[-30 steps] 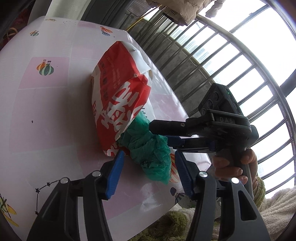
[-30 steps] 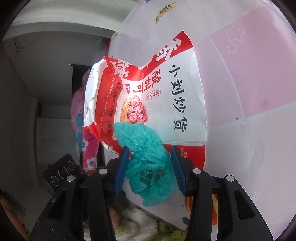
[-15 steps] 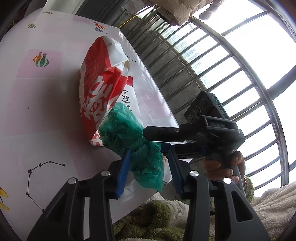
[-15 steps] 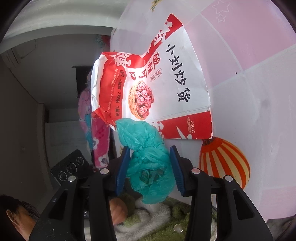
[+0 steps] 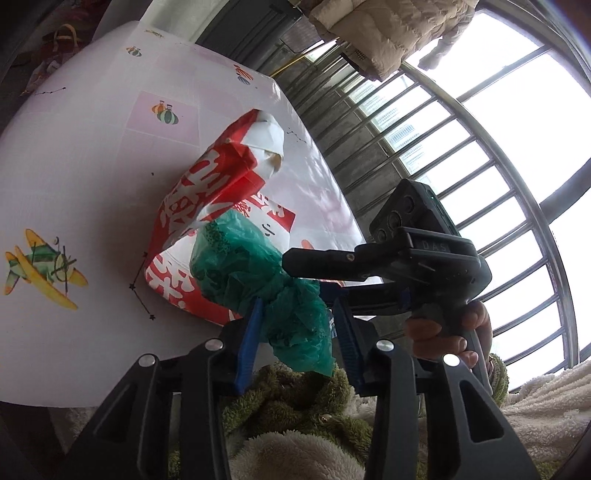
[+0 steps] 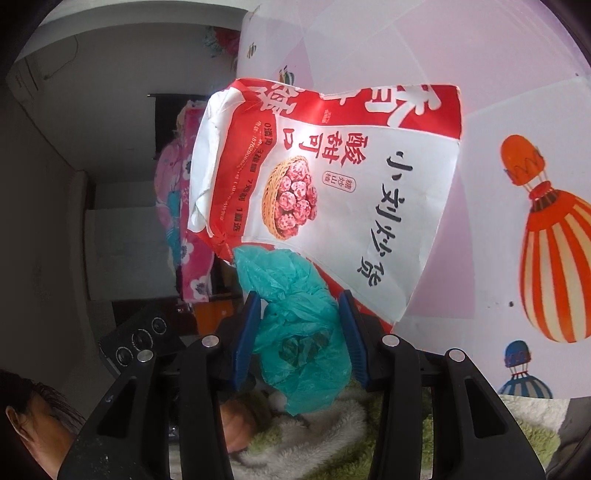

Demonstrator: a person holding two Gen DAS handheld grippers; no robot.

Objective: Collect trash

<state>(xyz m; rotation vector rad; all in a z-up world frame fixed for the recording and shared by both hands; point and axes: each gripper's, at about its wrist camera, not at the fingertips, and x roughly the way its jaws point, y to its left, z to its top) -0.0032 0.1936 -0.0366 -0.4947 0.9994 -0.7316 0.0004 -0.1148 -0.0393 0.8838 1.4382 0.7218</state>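
The green plastic bag is thin, crinkled and slightly translucent. The red-and-white snack bag looks like creased, faintly glossy paper or film. The printed tablecloth is smooth and matt, the blanket fluffy fleece.

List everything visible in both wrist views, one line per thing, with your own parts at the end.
Crumpled green plastic bag: one, teal-green, at the table's near edge, its upper end at the snack bag's mouth, lower end hanging past the edge.
Red-and-white paper snack bag: one, printed with a basket of red fruit, on the tablecloth, partly lifted.
Pink-and-white balloon-print tablecloth: one, covering the table.
Fleecy green-and-cream fabric: below the table edge.
Metal window bars: grey, beyond the table.
Beige quilted jacket: one, hanging above the bars.
Left tongs: black with blue pads, closed on the green bag.
Right tongs: black with blue pads, closed on the same bag.
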